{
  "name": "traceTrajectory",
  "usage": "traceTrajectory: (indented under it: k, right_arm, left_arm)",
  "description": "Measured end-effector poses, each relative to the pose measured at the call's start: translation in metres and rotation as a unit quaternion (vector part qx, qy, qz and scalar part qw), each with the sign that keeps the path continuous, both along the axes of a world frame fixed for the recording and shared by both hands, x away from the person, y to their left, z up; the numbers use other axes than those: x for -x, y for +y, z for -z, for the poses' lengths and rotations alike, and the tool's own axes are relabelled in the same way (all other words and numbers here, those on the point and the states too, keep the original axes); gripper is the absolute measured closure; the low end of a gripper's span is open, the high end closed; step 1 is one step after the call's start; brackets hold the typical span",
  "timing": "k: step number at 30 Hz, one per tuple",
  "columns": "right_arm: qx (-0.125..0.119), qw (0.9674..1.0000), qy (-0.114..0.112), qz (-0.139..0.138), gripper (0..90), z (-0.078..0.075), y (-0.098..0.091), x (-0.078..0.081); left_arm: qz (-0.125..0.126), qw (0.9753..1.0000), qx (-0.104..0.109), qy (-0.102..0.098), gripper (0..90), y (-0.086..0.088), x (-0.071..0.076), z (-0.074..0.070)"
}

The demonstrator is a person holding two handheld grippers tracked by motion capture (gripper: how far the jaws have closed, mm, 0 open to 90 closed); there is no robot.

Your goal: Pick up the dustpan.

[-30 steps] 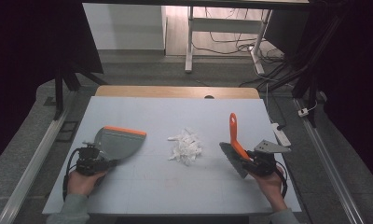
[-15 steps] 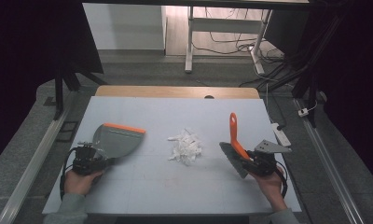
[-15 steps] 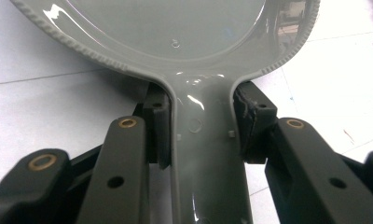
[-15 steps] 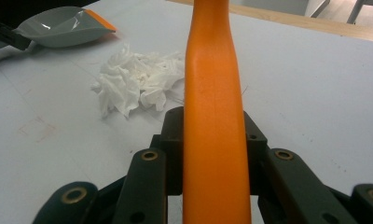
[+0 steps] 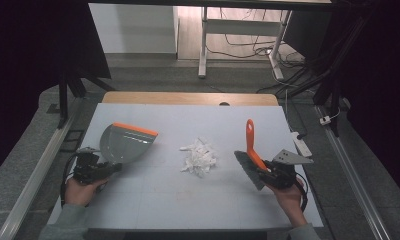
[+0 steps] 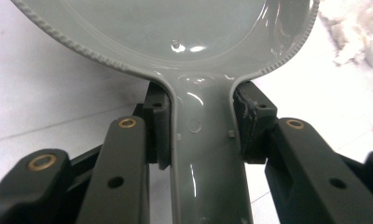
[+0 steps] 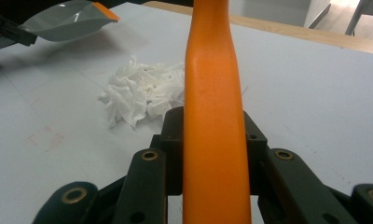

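A grey dustpan point(image 5: 123, 143) with an orange front lip lies at the table's left; my left gripper point(image 5: 104, 169) is shut on its handle point(image 6: 208, 154), the jaws pressing both sides. At the right, my right gripper point(image 5: 264, 170) is shut on an orange-handled brush point(image 5: 250, 140), whose handle point(image 7: 214, 116) rises between the jaws and whose grey bristle head point(image 5: 248, 169) rests near the table. A heap of torn white paper scraps point(image 5: 199, 156) lies mid-table between them, also seen as paper scraps point(image 7: 142, 91) and paper scraps point(image 6: 357, 28).
The grey-white table top point(image 5: 188, 200) has a wooden strip point(image 5: 188, 98) along its far edge. A white power strip point(image 5: 301, 144) lies off the right edge. A metal rail point(image 5: 35, 170) runs along the left side.
The left gripper with the dustpan has shifted slightly leftward and toward the near edge. The right gripper and brush stay put.
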State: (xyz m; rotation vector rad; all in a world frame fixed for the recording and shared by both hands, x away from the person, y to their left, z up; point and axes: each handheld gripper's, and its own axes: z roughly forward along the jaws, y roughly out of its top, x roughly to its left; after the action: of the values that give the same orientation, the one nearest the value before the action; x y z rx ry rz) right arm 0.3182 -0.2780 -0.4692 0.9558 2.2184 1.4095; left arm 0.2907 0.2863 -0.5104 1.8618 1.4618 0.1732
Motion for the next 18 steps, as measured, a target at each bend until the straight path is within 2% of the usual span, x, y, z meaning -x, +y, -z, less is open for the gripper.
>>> traceTrajectory:
  k: [6,10,15,18]
  right_arm:
    - [-0.003,1.0000,0.001,0.002,70.4,0.000,0.000,0.001]
    - [-0.004,1.0000,0.003,0.002,70.4,0.000,0.000,0.001]
    - [-0.004,1.0000,0.004,0.001,70.4,0.001,0.000,0.000]
    - [-0.003,1.0000,0.003,0.003,70.4,0.001,0.000,0.000]
  left_arm:
    - [0.013,0.9998,0.007,-0.016,61.8,0.004,0.001,-0.004]
    - [0.026,0.9991,0.006,-0.035,61.7,0.005,0.005,-0.010]
    - [0.047,0.9973,0.002,-0.056,61.7,0.008,0.010,-0.018]
    - [0.061,0.9960,0.009,-0.064,61.8,0.010,0.011,-0.021]
